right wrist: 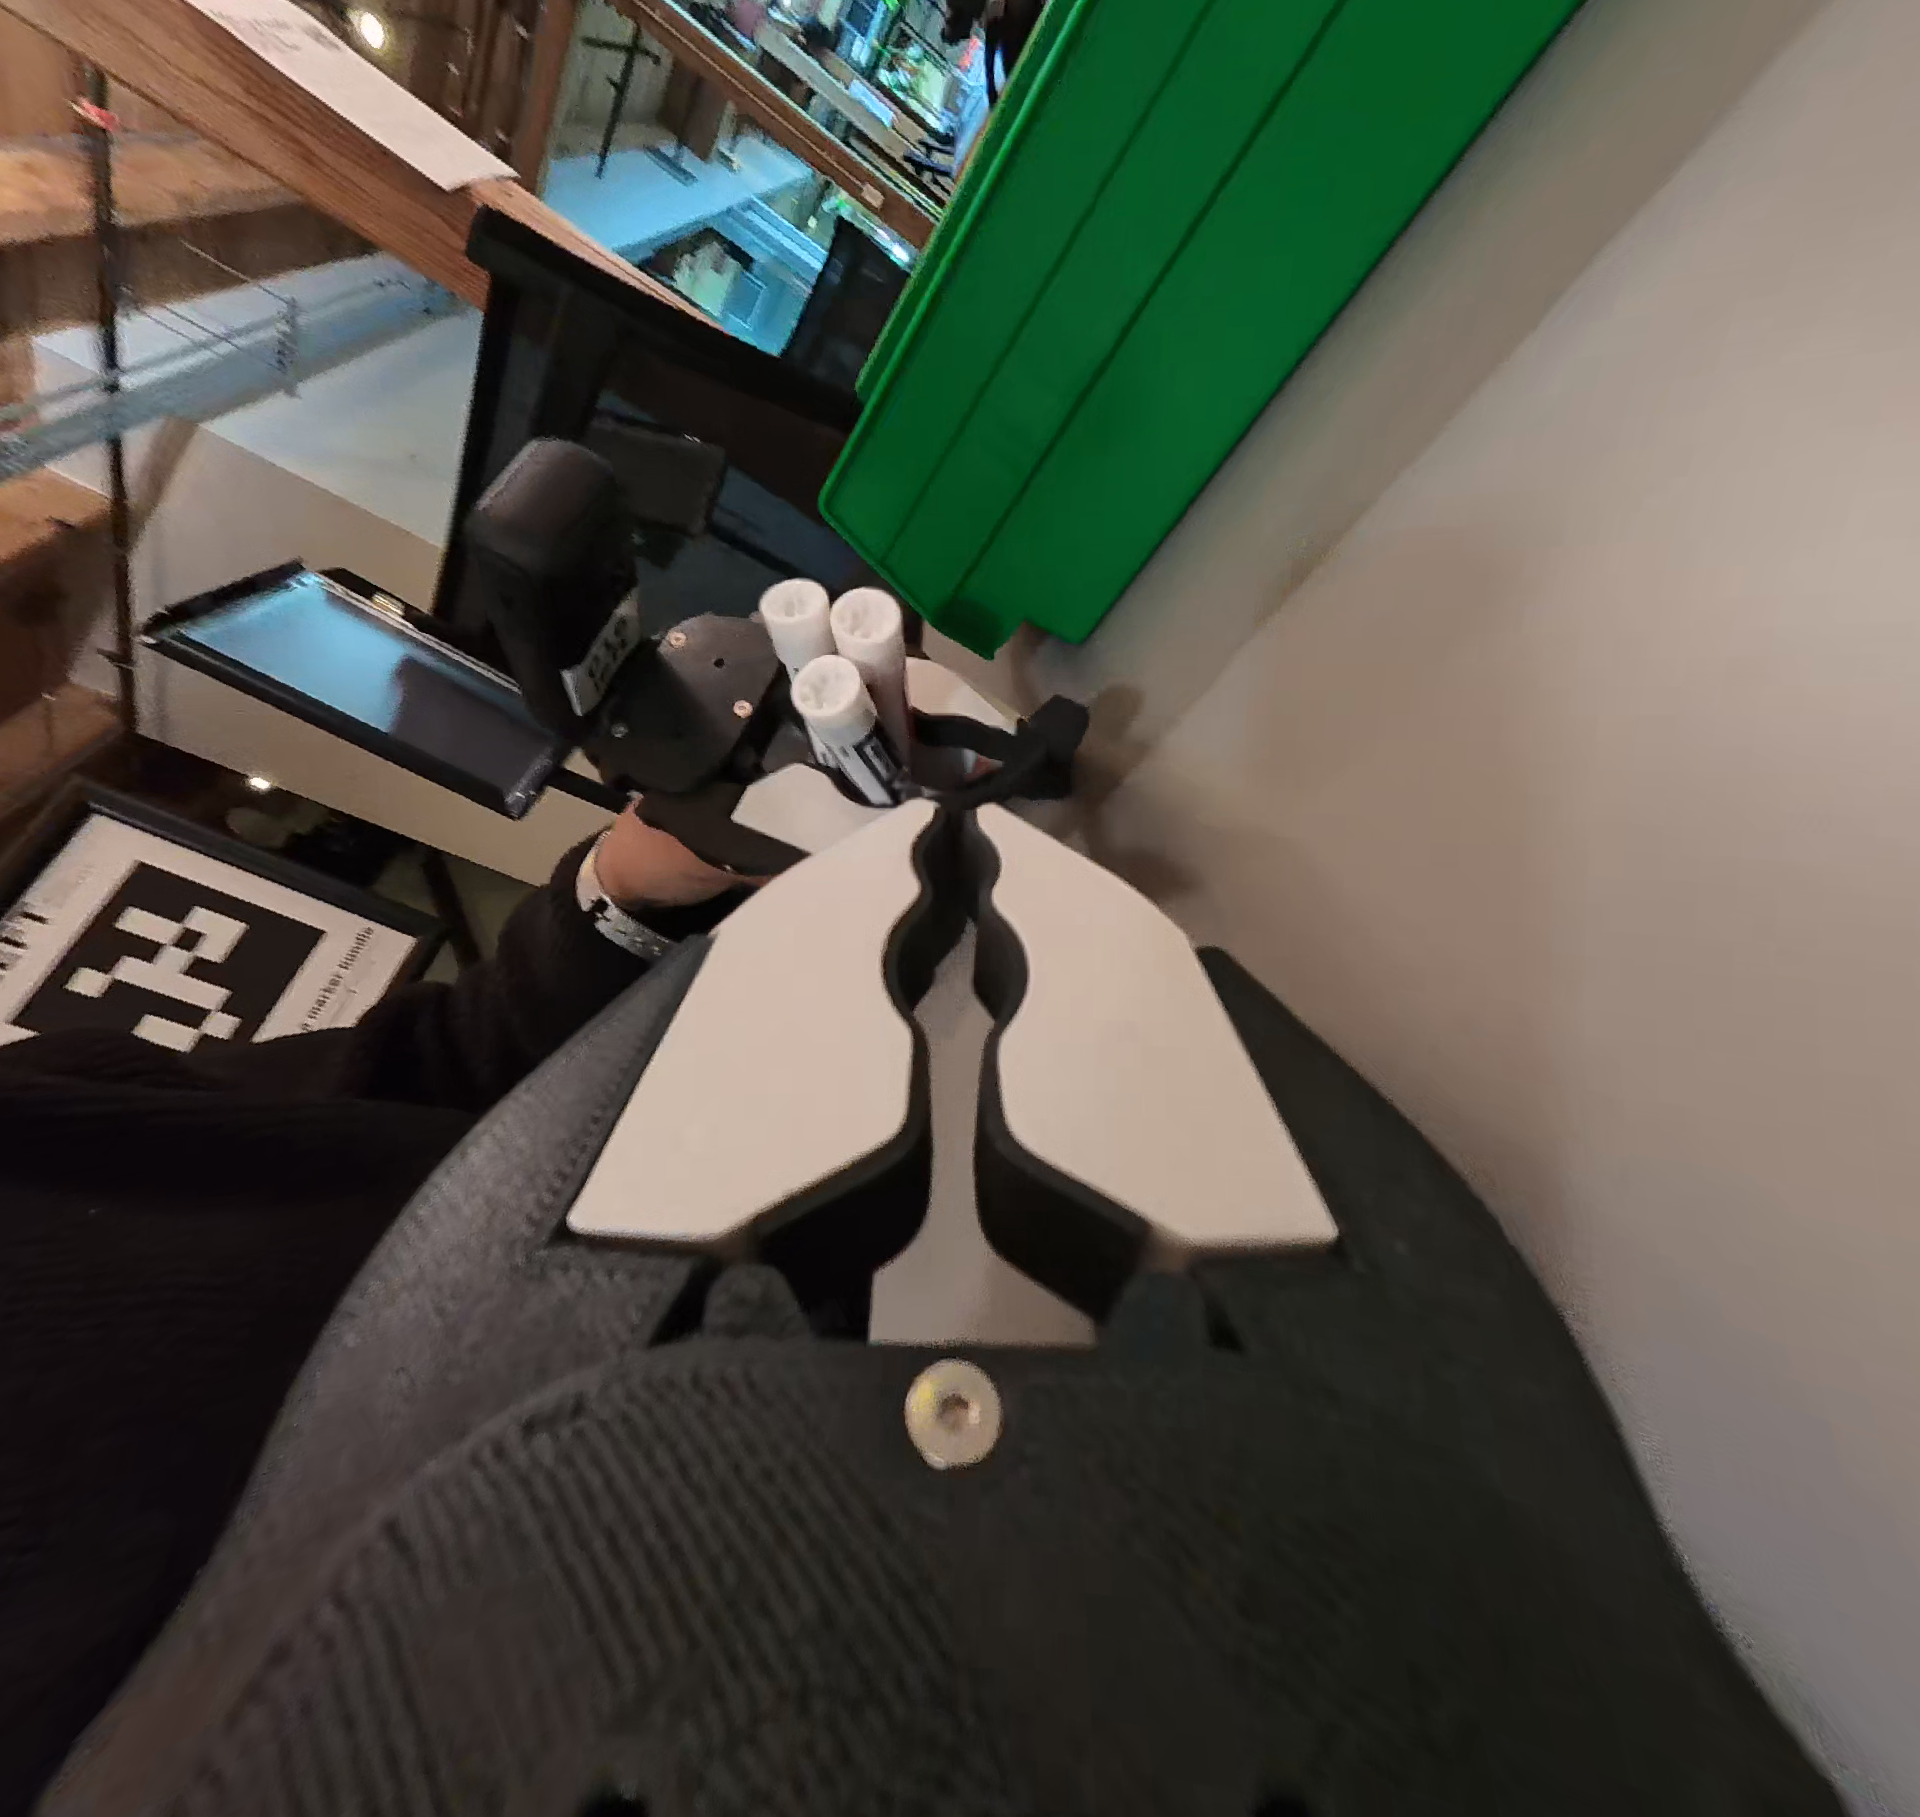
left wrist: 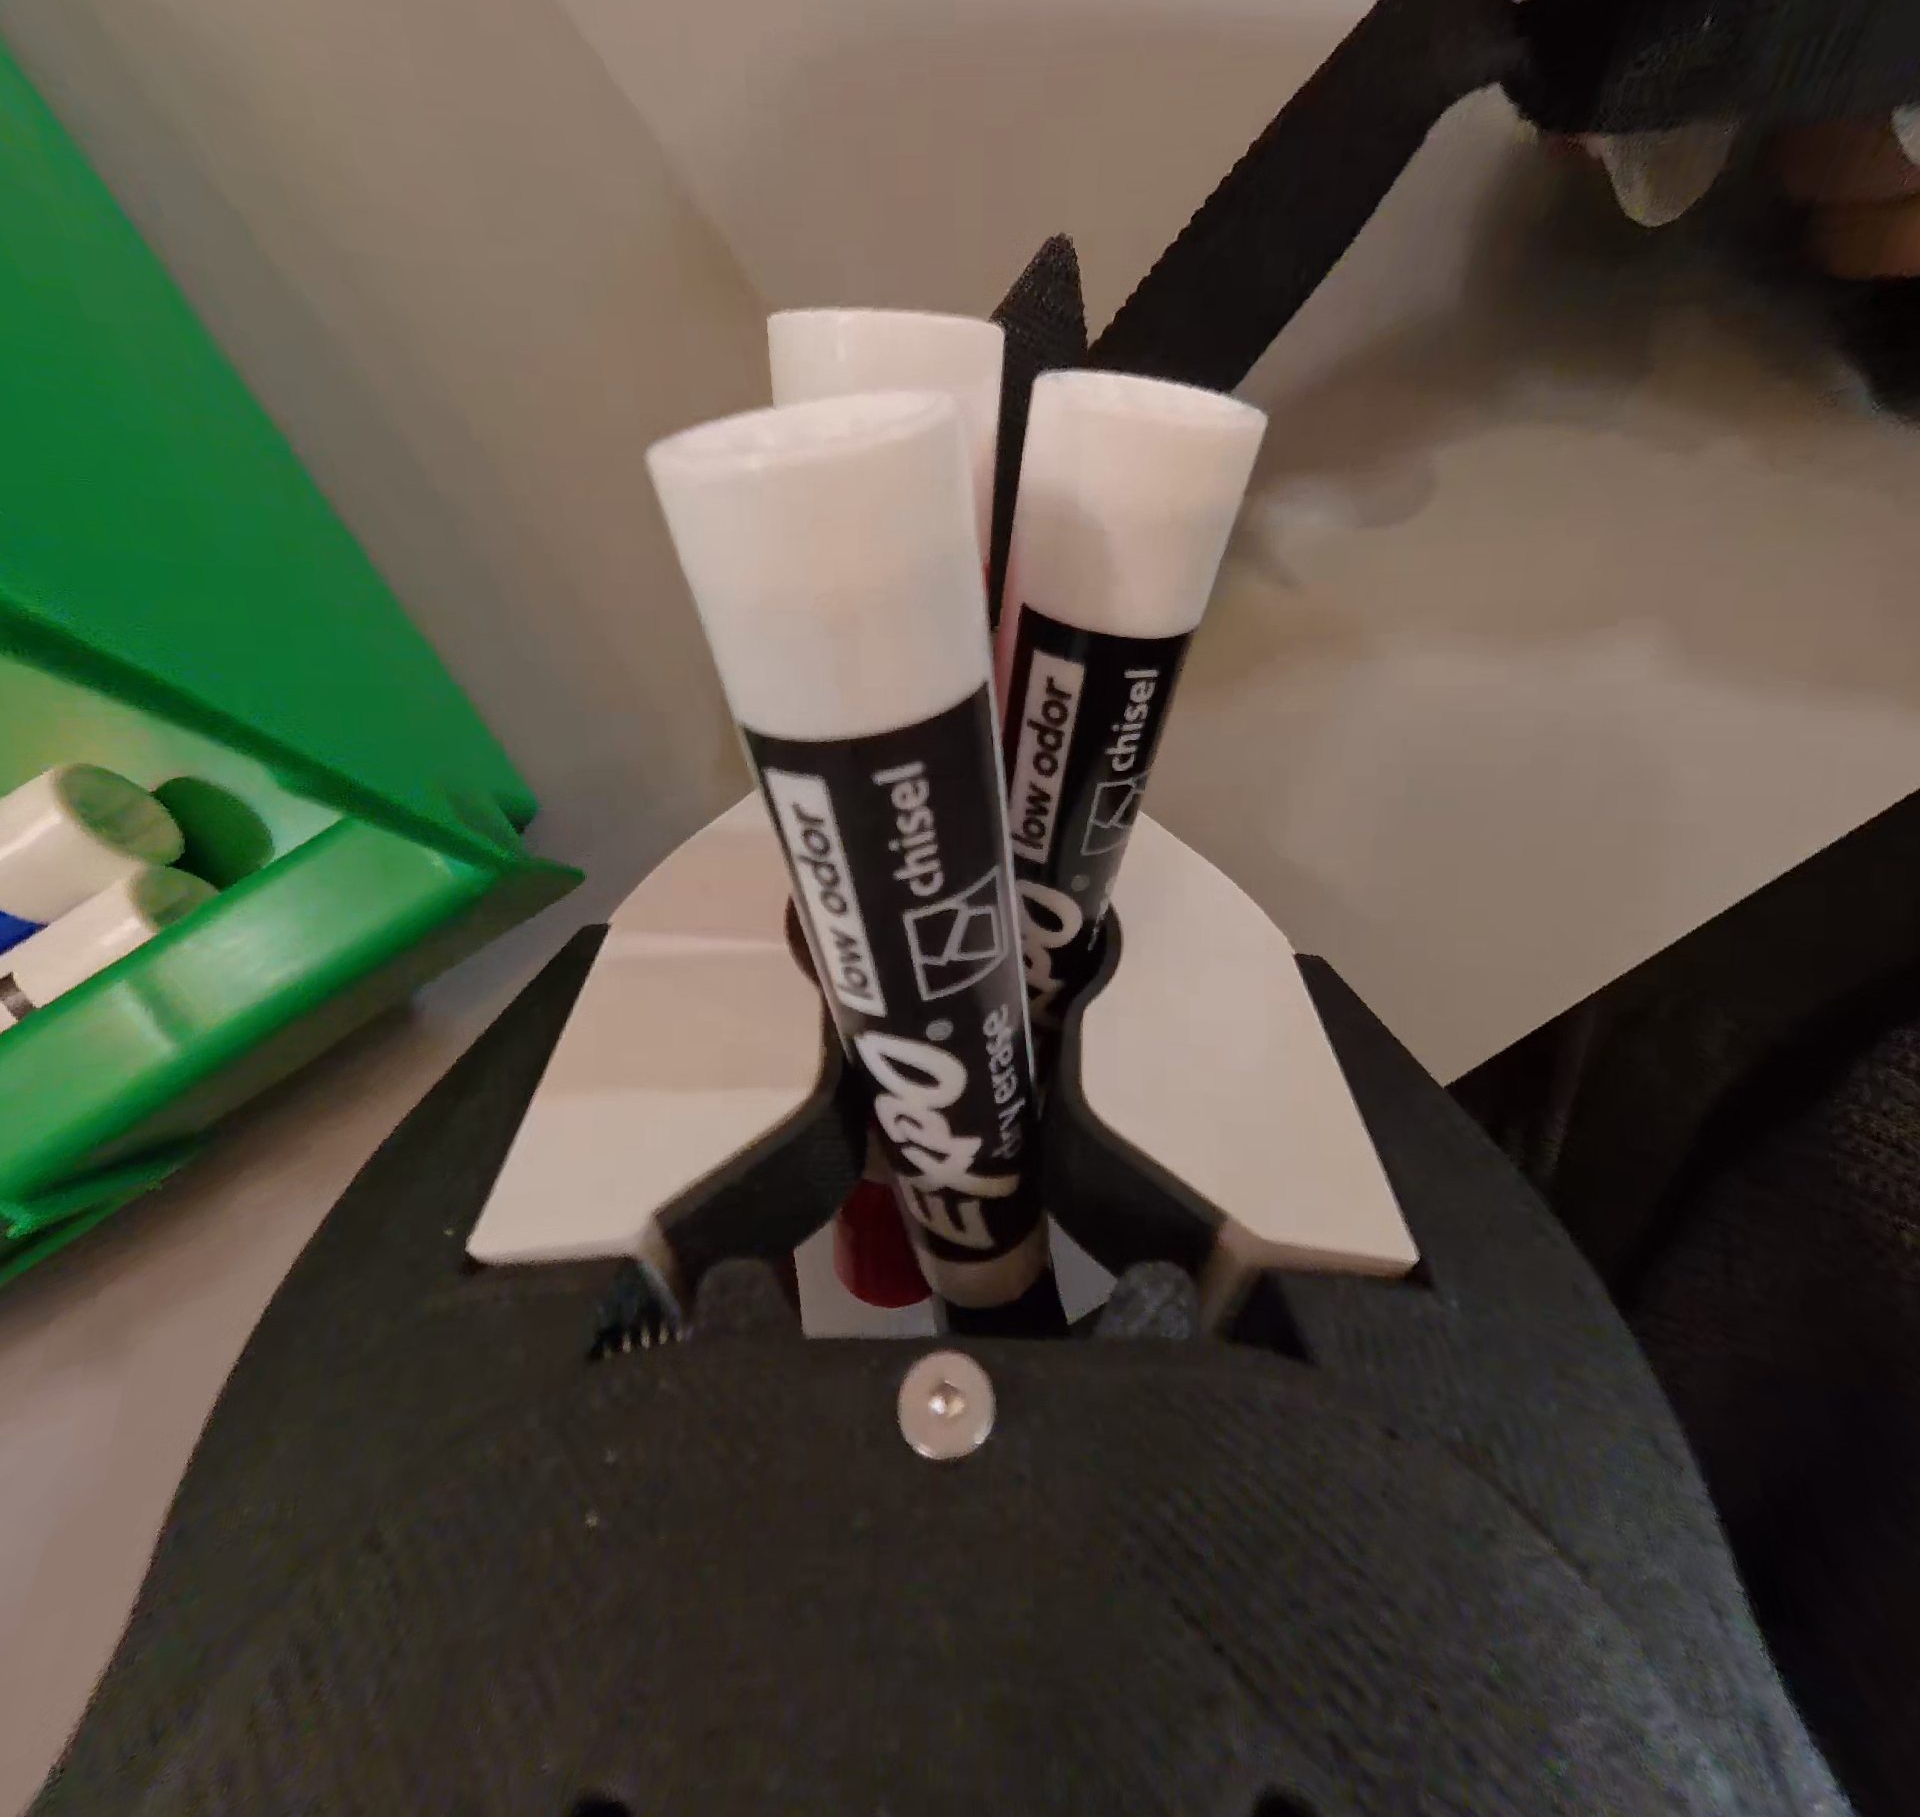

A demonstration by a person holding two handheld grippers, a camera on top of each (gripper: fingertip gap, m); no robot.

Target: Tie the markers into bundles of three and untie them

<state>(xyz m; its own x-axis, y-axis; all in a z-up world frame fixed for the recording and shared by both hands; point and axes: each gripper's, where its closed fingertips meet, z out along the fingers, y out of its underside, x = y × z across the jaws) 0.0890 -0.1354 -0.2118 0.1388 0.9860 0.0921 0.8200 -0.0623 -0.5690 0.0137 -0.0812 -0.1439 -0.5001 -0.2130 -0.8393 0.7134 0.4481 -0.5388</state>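
My left gripper (left wrist: 951, 936) is shut on a bundle of three dry-erase markers (left wrist: 883, 832), which have black labels and white ends pointing away from me. A red part shows low between the jaws. A black hook-and-loop strap (left wrist: 1278, 229) passes behind the markers and runs taut up and right to my right gripper (left wrist: 1538, 11). In the right wrist view my right gripper (right wrist: 954, 832) is shut on the strap's end (right wrist: 1023, 765). The strap loops around the markers (right wrist: 831, 671) held by the left gripper (right wrist: 686, 718) just ahead.
A green plastic bin (left wrist: 208, 572) holding several more markers (left wrist: 83, 842) stands left of the bundle on the off-white table (left wrist: 1507, 780); it also shows in the right wrist view (right wrist: 1143, 292). A dark tablet screen (right wrist: 343, 676), a framed black-and-white tag (right wrist: 177, 957) and wooden furniture lie beyond. My right fingertips sit around 12 centimeters from my left ones.
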